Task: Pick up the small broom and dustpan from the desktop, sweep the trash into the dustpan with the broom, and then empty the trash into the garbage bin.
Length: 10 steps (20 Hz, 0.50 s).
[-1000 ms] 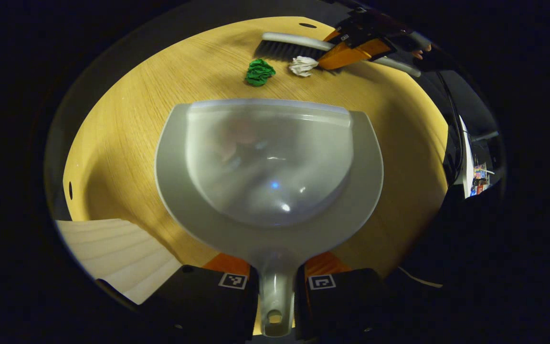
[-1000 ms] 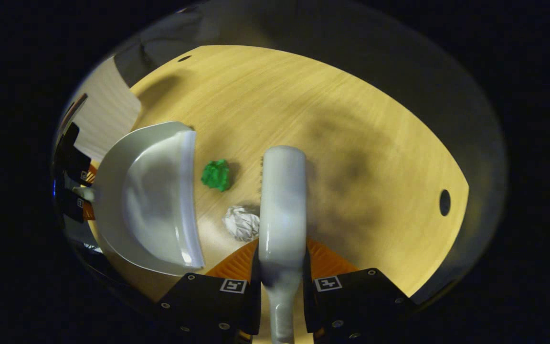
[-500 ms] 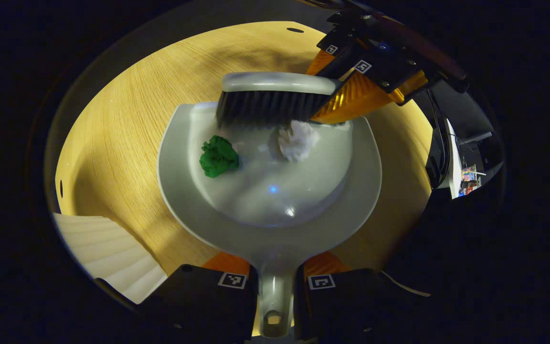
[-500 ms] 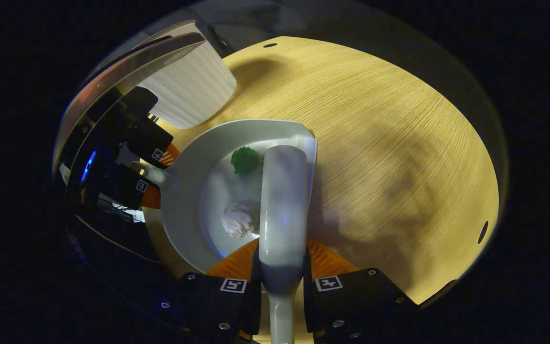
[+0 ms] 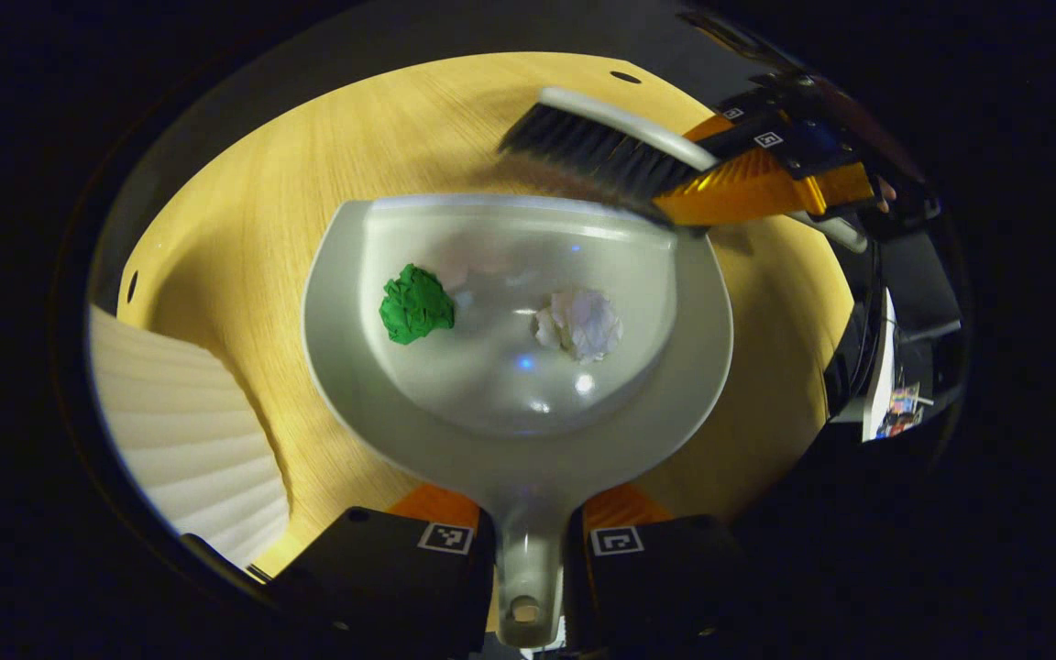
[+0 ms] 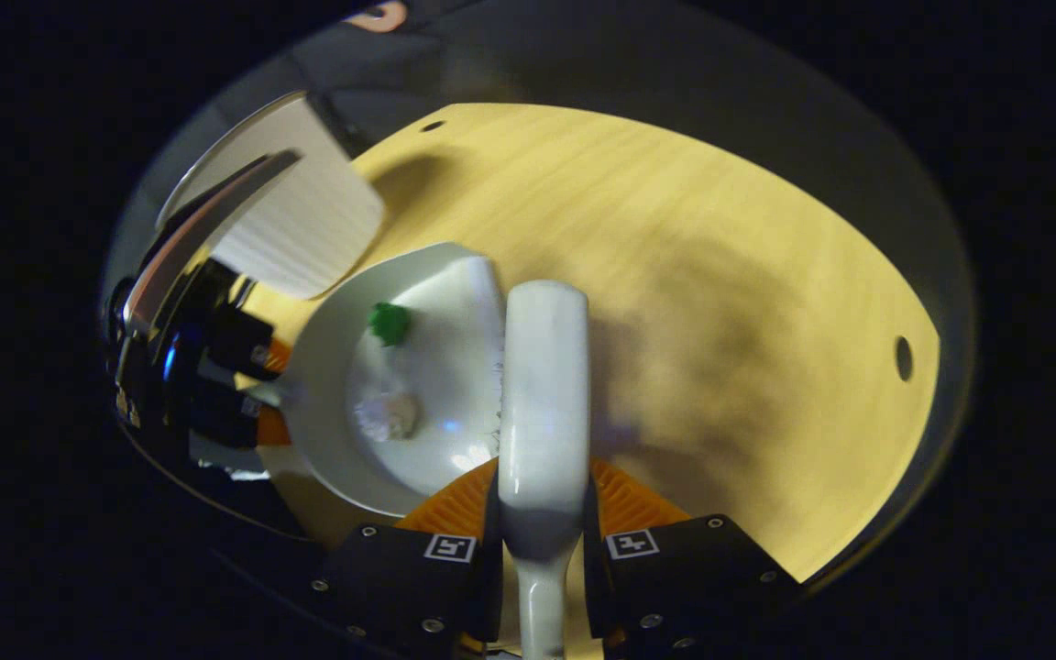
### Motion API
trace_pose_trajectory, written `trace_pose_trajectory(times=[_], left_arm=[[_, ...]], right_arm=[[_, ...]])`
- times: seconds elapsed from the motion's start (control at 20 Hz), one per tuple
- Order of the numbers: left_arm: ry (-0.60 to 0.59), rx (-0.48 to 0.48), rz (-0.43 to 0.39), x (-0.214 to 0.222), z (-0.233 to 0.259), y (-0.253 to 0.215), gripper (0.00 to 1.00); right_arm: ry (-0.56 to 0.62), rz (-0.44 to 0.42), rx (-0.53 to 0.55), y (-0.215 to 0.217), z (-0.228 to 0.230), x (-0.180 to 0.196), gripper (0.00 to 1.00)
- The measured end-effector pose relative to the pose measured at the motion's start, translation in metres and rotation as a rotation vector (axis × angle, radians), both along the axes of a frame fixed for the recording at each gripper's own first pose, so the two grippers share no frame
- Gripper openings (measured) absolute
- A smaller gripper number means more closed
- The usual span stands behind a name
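Both fingers of left gripper (image 5: 528, 550) clamped on the handle of grey dustpan (image 5: 519, 431), held over yellow wooden desktop (image 5: 244, 238). Inside the pan: crumpled green paper ball (image 5: 415, 305) on one side, crumpled white paper ball (image 5: 580, 324) near the middle, well apart. Right gripper (image 6: 542, 550) likewise clenched on pale handle of small broom (image 6: 542, 385); dark bristles (image 5: 597, 160) raised just beyond the pan's front lip, blurred. From right gripper view, bristles almost wholly hidden under the broom's back, white ball smeared and dim. Ribbed white garbage bin (image 5: 184, 440) beside the dustpan, cut off at the edge.
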<state>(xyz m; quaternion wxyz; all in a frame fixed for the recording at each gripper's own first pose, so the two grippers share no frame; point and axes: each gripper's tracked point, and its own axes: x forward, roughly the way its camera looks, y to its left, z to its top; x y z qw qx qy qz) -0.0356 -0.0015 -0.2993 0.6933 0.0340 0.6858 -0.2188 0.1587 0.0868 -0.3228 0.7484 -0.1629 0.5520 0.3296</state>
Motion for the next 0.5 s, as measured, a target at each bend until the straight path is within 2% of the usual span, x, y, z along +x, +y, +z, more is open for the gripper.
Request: trace_pose_trajectory(times=[0.2, 0.4, 0.5], left_arm=[[-0.015, 0.026, 0.119, 0.003, 0.004, -0.011, 0.32], [-0.003, 0.034, 0.237, -0.001, 0.001, -0.028, 0.32], [0.004, 0.032, 0.287, -0.001, -0.004, -0.036, 0.32]], right_arm=[[0.009, -0.252, -0.066, -0.033, -0.008, 0.001, 0.37], [0.052, -0.474, -0.13, -0.05, -0.02, -0.007, 0.37], [0.062, -0.559, -0.167, -0.052, -0.022, -0.01, 0.37]])
